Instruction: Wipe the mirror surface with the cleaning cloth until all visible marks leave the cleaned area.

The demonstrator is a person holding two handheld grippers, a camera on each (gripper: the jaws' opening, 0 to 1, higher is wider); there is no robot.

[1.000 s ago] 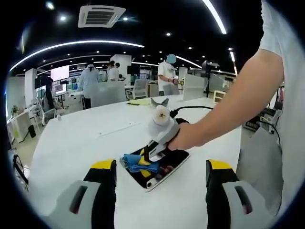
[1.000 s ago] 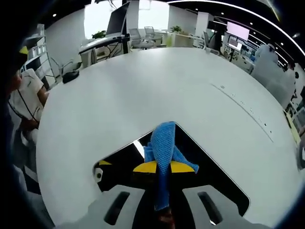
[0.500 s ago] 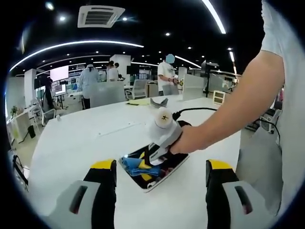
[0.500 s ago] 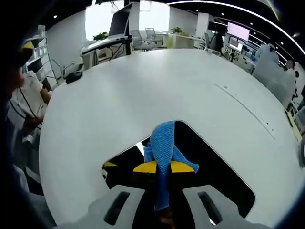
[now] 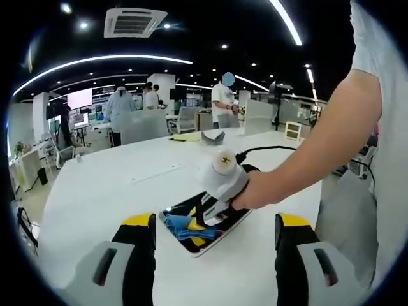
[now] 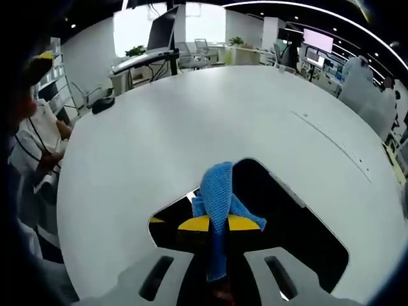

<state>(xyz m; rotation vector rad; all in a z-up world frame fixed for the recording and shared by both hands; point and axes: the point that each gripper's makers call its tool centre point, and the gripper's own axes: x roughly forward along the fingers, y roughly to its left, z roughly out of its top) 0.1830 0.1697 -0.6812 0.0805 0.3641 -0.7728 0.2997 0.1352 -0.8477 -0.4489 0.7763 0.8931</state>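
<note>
Mirror, a dark rectangular glass point(image 6: 280, 223), lies flat on the white table point(image 6: 191, 127); right gripper point(image 6: 217, 224) clamps the blue cloth point(image 6: 217, 191). Press evenly, overlapping strokes. Left gripper point(image 5: 215, 224) hovers, jaws apart.

1. Both views are bright and evenly lit; the white table point(image 5: 95, 191) reads almost shadeless.
2. In the left gripper view light comes from long ceiling strip lights point(image 5: 102, 60) and small round spots on a dark ceiling.
3. In the right gripper view a bright window point(image 6: 169, 22) at the far end is blown out to white.
4. The mirror point(image 6: 306, 245) looks nearly black there, with one small bright glint near the blue cleaning cloth point(image 6: 217, 194).
5. Fisheye distortion bends the table edge and the lights into curves.
6. Distant people and furniture are soft; near parts are reasonably sharp.
</note>
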